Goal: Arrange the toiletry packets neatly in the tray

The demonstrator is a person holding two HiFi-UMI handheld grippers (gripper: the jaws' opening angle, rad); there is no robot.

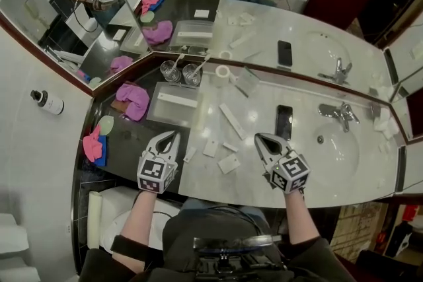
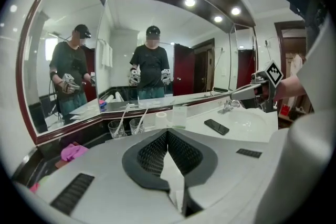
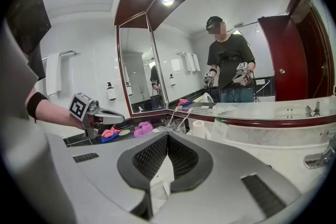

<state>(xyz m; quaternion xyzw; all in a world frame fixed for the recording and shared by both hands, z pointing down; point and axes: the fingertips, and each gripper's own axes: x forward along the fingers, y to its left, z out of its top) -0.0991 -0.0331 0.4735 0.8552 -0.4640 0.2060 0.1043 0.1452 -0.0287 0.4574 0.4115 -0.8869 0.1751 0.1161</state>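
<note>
Looking down in the head view: shows a marble desk (image 1: 264, 105) with a dark section at its left, under an angled mirror.
- Places the clear tray (image 1: 164, 117) on the dark section, with one long white packet (image 1: 177, 100) lying inside it.
- Counts several loose packets (image 1: 229, 164) scattered on the marble right of the tray, none touching it; includes one long strip (image 1: 232, 121) lying aslant.
- Holds the left gripper (image 1: 173, 134) above the desk's front edge, near the seam of dark and marble, jaws closed, nothing in them.
- Holds the right gripper (image 1: 259, 137) above the marble, just in front of a black phone (image 1: 284, 122), jaws likewise closed and empty.
- Lists also two glasses (image 1: 182, 72), a paper roll (image 1: 223, 72), a pink cloth (image 1: 134, 101) left of the tray, a faucet (image 1: 338, 112) and a sink (image 1: 334, 152) at right.

Turning to the left gripper view:
- Shows the left gripper (image 2: 168, 134) with pads met at the tips, gripping nothing.
- Catches the right gripper (image 2: 247, 92) at right, the phone (image 2: 216, 126), the glasses (image 2: 126, 126), the paper roll (image 2: 161, 117) and the pink cloth (image 2: 72, 151) beyond.

Turning to the right gripper view:
- Shows the right gripper (image 3: 167, 136) pressed shut at the tips, empty.
- Catches the left gripper (image 3: 107, 114) at left, the pink cloth (image 3: 143, 128), the paper roll (image 3: 198, 127) and the faucet (image 3: 320, 157).
</note>
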